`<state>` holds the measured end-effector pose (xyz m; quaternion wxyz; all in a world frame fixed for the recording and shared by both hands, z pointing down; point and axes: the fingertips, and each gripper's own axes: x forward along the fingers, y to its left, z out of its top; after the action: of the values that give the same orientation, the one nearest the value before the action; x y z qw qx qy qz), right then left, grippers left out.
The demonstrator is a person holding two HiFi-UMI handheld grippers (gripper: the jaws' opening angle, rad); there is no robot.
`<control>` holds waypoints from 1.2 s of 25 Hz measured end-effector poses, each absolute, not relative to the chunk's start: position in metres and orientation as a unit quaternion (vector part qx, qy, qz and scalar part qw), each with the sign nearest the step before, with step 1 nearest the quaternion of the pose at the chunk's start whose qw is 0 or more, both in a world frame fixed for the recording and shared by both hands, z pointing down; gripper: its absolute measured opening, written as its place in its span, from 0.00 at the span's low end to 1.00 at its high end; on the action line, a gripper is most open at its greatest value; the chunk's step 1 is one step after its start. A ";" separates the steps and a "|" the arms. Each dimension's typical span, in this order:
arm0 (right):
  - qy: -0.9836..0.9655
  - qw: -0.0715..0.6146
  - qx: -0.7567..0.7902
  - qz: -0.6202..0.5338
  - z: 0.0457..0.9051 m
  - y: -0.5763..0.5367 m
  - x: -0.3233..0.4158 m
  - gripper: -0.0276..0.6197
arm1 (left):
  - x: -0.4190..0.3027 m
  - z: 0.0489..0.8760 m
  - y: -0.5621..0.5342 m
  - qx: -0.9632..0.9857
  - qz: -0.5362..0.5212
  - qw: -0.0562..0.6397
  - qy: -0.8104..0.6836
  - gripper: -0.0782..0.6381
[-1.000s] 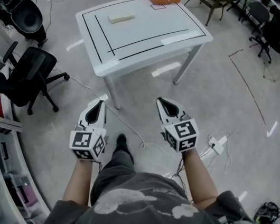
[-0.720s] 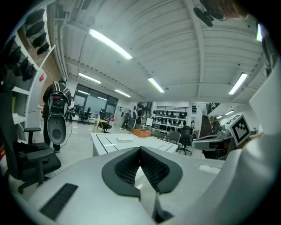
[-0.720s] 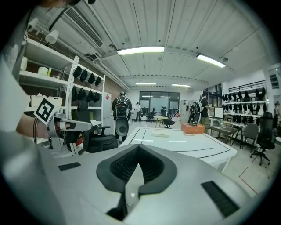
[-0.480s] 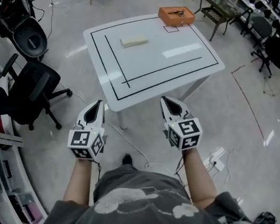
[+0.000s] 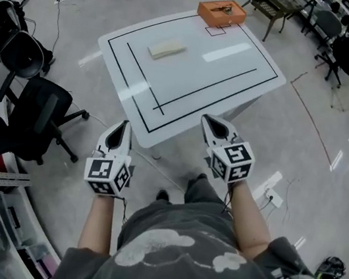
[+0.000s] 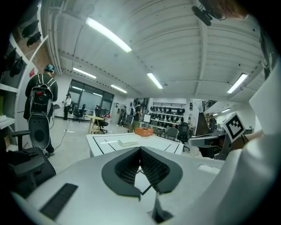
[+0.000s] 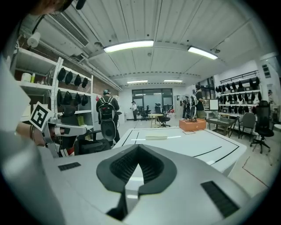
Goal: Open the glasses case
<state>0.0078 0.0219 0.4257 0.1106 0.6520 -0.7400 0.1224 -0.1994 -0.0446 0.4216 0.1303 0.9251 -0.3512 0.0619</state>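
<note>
Case (image 5: 166, 49), flat and beige, lies on the far left part of the table (image 5: 188, 98), inside the black tape lines, and looks closed. Both grippers hang well short of it, by the table's near edge. The left gripper (image 5: 122, 127) and right gripper (image 5: 213, 123) each have their jaws pressed together on nothing.

The likely trouble is sliding. Jaws that arrive closed would only shove the case across the smooth top. Prying at the lid with one gripper while the other does not pin the base could spin it or flip it toward the edge. The reach over the near corner is long, which makes a glancing contact more likely.

An orange box (image 5: 221, 13) sits at the far edge, well apart from the case. A white strip (image 5: 225, 51) lies beside it. Nothing blocks the case itself. A chair (image 5: 39, 111) stands left of the table, and a cable (image 5: 167, 175) crosses the floor near the feet, which could snag a step.
</note>
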 end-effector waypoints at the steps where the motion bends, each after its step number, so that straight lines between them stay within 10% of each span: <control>1: -0.740 0.108 0.652 0.122 0.426 0.018 0.011 0.04 | -0.197 0.422 -0.047 0.925 0.063 0.131 -0.352 0.11; 30: -0.868 0.192 0.449 0.091 0.466 -0.269 0.145 0.13 | -0.055 0.454 -0.217 0.829 0.129 0.146 -0.525 0.11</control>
<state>0.1447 -0.2692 0.4665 0.1919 0.4487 -0.8681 0.0908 -0.0551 -0.2168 0.4542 0.1455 0.8286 -0.5250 0.1288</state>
